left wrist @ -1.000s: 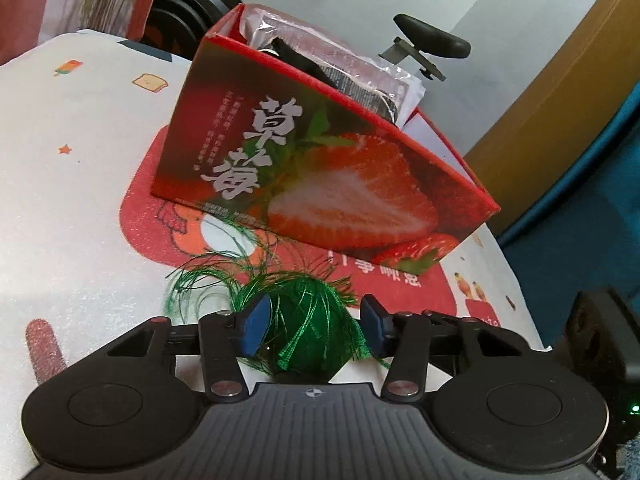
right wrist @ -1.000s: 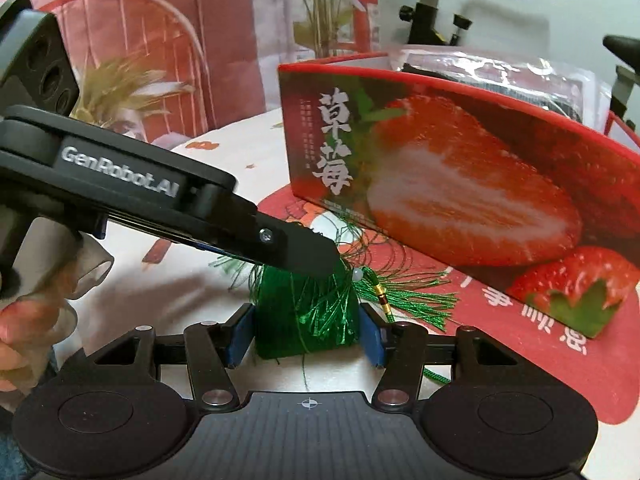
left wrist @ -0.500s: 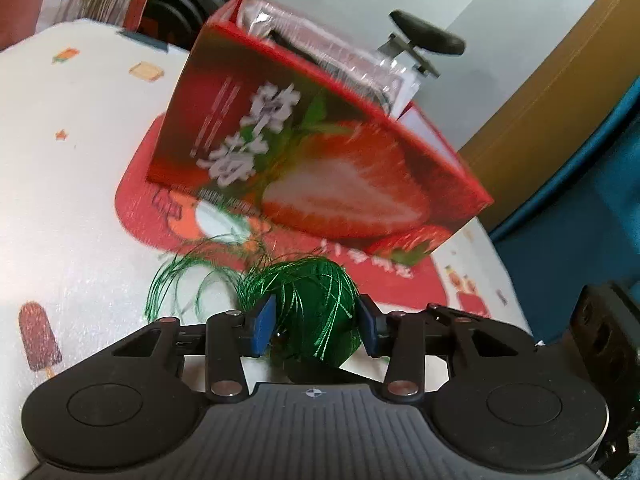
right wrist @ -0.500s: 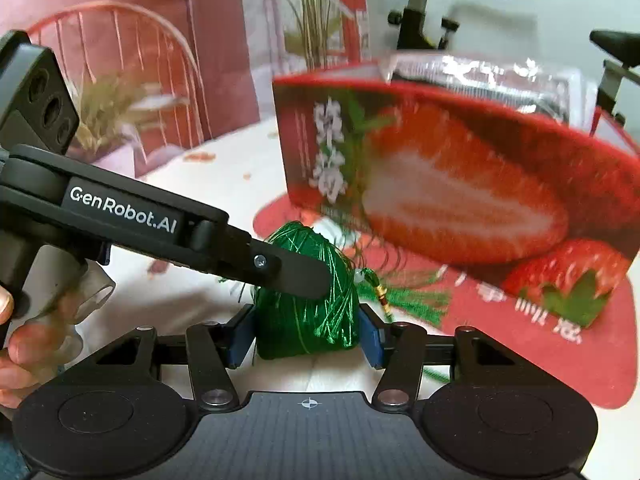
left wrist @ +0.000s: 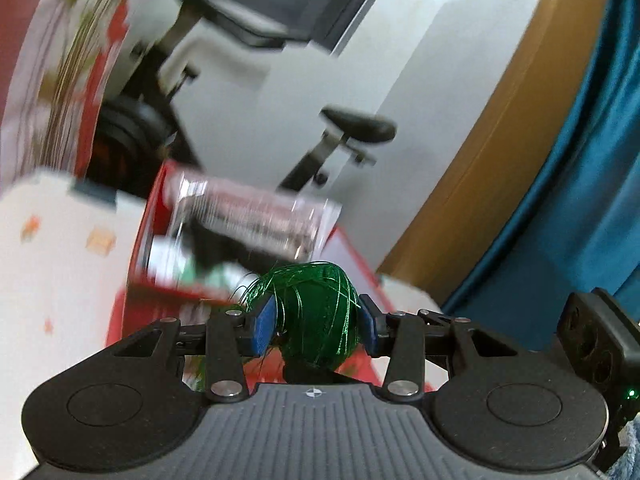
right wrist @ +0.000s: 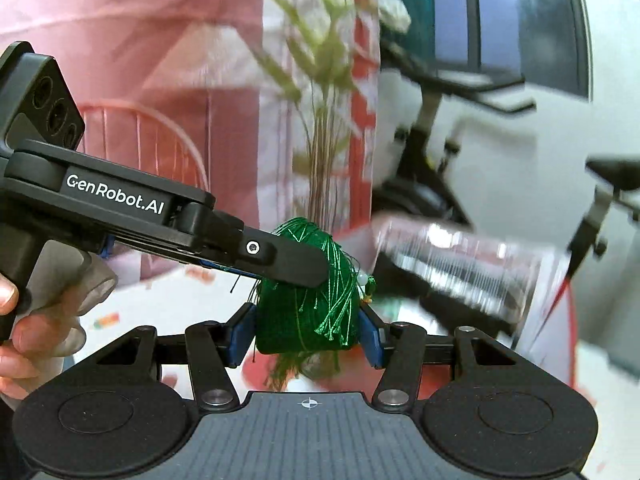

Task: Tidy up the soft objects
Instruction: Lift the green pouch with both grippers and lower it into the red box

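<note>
A green silk-thread ornament [left wrist: 316, 300] with loose tassel strands hangs in the air above the table. My left gripper [left wrist: 316, 330] is shut on it, with the blue pads pressing both sides. In the right wrist view the same ornament [right wrist: 308, 320] also sits between the pads of my right gripper [right wrist: 306, 340], which is shut on it too. The left gripper's upper finger [right wrist: 280, 258] lies across the ornament's top. Behind and below, blurred, stands the red strawberry box [left wrist: 152, 248] with a clear plastic packet [left wrist: 256, 216] in it.
A person's hand [right wrist: 40, 340] grips the left tool's handle. The white patterned tablecloth [left wrist: 60, 260] spreads out to the left. An exercise bike [left wrist: 356, 128], a blue curtain [left wrist: 580, 200], a tall plant [right wrist: 320, 80] and a pink chair [right wrist: 152, 132] stand beyond the table.
Both grippers have risen together and lifted the green ornament off the tablecloth. The strawberry box has dropped lower in both views, and its open top now shows.
</note>
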A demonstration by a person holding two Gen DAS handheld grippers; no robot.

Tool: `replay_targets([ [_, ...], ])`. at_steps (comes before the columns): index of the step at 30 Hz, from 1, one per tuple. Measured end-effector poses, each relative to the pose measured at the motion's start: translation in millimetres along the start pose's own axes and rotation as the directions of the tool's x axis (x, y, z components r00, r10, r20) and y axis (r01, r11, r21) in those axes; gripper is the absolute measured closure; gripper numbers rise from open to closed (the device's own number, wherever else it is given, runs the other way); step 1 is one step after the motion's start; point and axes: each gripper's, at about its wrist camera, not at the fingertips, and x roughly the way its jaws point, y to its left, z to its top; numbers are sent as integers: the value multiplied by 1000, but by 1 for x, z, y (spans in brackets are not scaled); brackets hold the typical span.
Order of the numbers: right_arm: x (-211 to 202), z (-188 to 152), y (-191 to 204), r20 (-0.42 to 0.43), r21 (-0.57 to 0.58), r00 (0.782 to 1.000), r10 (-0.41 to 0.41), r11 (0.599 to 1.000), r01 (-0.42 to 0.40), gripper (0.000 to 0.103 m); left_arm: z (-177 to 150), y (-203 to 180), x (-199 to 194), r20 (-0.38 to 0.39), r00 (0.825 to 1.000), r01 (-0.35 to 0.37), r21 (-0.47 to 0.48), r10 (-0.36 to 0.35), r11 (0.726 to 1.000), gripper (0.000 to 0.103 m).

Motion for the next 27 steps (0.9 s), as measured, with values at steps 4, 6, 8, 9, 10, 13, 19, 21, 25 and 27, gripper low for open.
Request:
replay_targets([
  [4, -7, 36, -10, 59, -61, 998, -11, 998, 15, 53, 30, -19, -3, 65, 998, 10, 55, -14, 998, 58],
  [6, -9, 52, -15, 80, -99, 997, -20, 995, 28, 53, 44, -29, -1, 103, 995, 12, 92, -21, 996, 58],
  [8, -11, 66, -20, 109, -145, 993, -41, 988, 56, 53, 53, -38, 2, 138, 990, 14, 126, -31, 992, 58],
  [9, -13, 71, -21, 127, -172, 990, -53, 982, 75, 53, 58, -41, 5, 152, 988, 17, 138, -38, 990, 58],
  [10, -13, 76, -24, 142, -197, 988, -65, 976, 93, 53, 61, -43, 9, 161, 986, 19, 147, -43, 989, 58],
  [13, -10, 86, -32, 170, -242, 981, -92, 961, 132, 52, 69, -49, 24, 172, 984, 12, 175, -42, 984, 58],
  [19, 11, 82, -58, 144, -236, 982, -123, 959, 155, 52, 73, -46, 68, 108, 994, -9, 183, -11, 983, 57],
  [21, 21, 75, -69, 120, -211, 985, -126, 966, 150, 52, 70, -38, 81, 79, 997, -11, 169, -2, 985, 57],
  [25, 44, 54, -85, 50, -152, 992, -120, 980, 126, 52, 54, -17, 110, 14, 1000, -21, 127, 19, 992, 57],
  [27, 55, 43, -89, 13, -140, 993, -120, 983, 120, 52, 46, -6, 122, -25, 999, -26, 108, 29, 994, 57],
])
